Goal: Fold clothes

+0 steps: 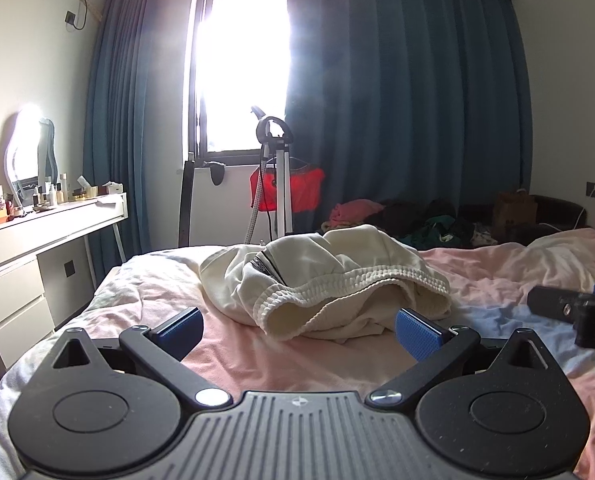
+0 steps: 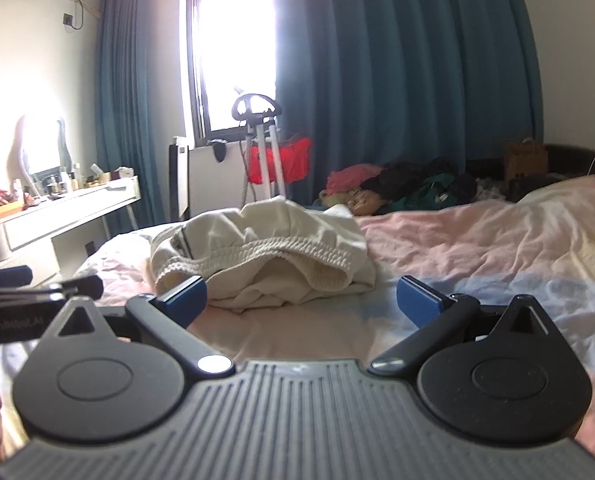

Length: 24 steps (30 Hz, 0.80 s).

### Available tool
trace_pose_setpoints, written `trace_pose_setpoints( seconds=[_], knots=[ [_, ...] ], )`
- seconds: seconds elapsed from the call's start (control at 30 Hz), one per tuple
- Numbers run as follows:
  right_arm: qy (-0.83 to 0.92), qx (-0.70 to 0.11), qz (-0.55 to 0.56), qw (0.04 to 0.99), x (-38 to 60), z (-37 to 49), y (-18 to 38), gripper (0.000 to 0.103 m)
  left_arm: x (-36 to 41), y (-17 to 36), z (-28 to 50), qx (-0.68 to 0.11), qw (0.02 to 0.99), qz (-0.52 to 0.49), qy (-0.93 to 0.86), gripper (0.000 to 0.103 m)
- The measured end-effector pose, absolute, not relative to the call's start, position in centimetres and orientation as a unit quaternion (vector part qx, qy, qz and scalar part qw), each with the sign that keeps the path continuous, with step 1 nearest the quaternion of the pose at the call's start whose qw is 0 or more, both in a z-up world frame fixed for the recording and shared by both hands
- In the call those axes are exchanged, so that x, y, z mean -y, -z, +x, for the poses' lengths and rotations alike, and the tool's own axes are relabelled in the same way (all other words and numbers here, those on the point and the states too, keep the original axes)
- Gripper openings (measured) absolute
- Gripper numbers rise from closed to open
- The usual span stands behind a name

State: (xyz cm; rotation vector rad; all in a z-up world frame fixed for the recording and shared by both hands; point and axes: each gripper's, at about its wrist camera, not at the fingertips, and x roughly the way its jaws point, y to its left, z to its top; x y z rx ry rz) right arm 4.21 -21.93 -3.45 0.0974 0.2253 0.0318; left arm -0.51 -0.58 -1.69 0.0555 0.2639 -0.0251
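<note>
Cream garment (image 1: pixel 321 276) crumpled on bed (image 1: pixel 233 356), ahead of both released claws: left claw (image 1: pixel 299 330) nearer, right claw (image 2: pixel 301 300) alongside.

Cream garment (image 1: pixel 321 276) is seen as soft matt cloth, waistband ribbed; bedsheet (image 1: pixel 257 360) wrinkled matt cotton; gripper pads (image 1: pixel 415 330) textured blue rubber.

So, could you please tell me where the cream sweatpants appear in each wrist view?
Left wrist: cream sweatpants lie crumpled at centre, beyond the open jaws.
Right wrist: sweatpants sit left of centre, nearer the left finger.
Shared landmark: red garment hanging under the window.
</note>
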Motion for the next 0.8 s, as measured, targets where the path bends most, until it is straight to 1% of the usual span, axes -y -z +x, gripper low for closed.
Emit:
trace_pose_setpoints(
  seconds=[0.13,0.37,0.47,0.6,0.73,0.8],
  knots=[
    [-0.014,-0.111,0.038,0.993,21.8,4.0,2.8,0.103,0.8,2.4,-0.1,-0.135,0.990,0.037,0.012,0.103],
    [0.007,-0.075,0.036,0.997,22.7,3.1,1.4,0.103,1.7,5.0,3.4,-0.155,0.984,0.080,-0.022,0.103],
    [-0.014,-0.063,0.033,0.997,22.2,2.9,1.0,0.103,2.2,6.7,6.0,-0.165,0.979,0.116,-0.033,0.103],
    [-0.038,-0.076,0.051,0.995,22.2,3.5,1.8,0.103,3.6,8.6,9.6,-0.146,0.969,0.195,-0.046,0.103],
    [-0.026,-0.077,0.033,0.996,22.6,4.5,3.2,0.103,4.0,9.6,14.4,-0.143,0.961,0.230,-0.051,0.103],
    [-0.022,-0.082,0.045,0.995,23.3,5.2,3.8,0.103,4.0,10.0,16.9,-0.143,0.957,0.244,-0.061,0.103]
  ],
)
